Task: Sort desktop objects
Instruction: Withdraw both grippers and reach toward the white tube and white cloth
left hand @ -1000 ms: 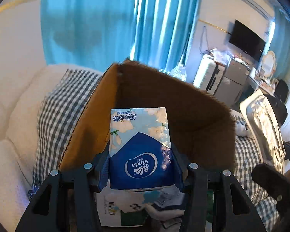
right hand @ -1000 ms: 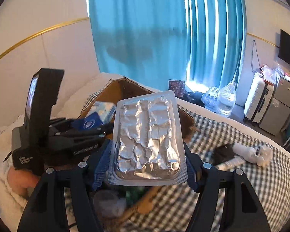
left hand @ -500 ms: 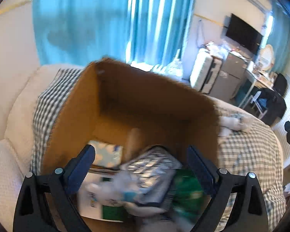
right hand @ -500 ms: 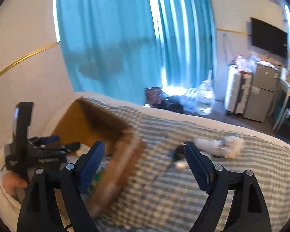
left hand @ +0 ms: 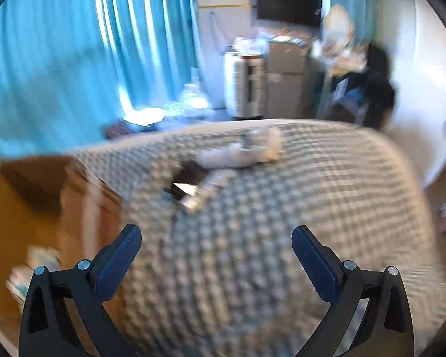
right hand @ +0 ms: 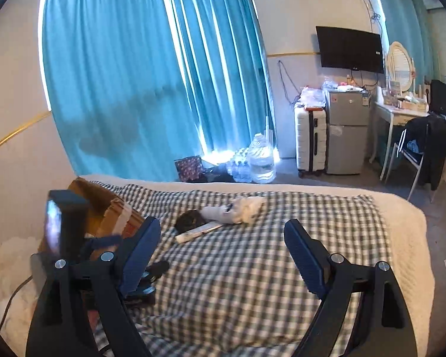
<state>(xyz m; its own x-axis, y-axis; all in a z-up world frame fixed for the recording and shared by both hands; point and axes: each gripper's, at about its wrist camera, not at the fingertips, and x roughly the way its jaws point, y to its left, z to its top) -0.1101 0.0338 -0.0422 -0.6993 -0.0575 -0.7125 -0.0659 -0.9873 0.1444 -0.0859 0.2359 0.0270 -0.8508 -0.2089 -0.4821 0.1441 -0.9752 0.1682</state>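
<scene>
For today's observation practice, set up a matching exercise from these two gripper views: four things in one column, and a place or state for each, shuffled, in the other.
Things
1. cardboard box
2. white tube
3. right gripper
4. white suitcase

Places or states
A. open, holding nothing
B. on the floor beside the small fridge
C. at the left end of the bed
D. lying on the checked blanket, next to a dark object

Pairs: 1-C, 2-D, 3-A, 4-B
</scene>
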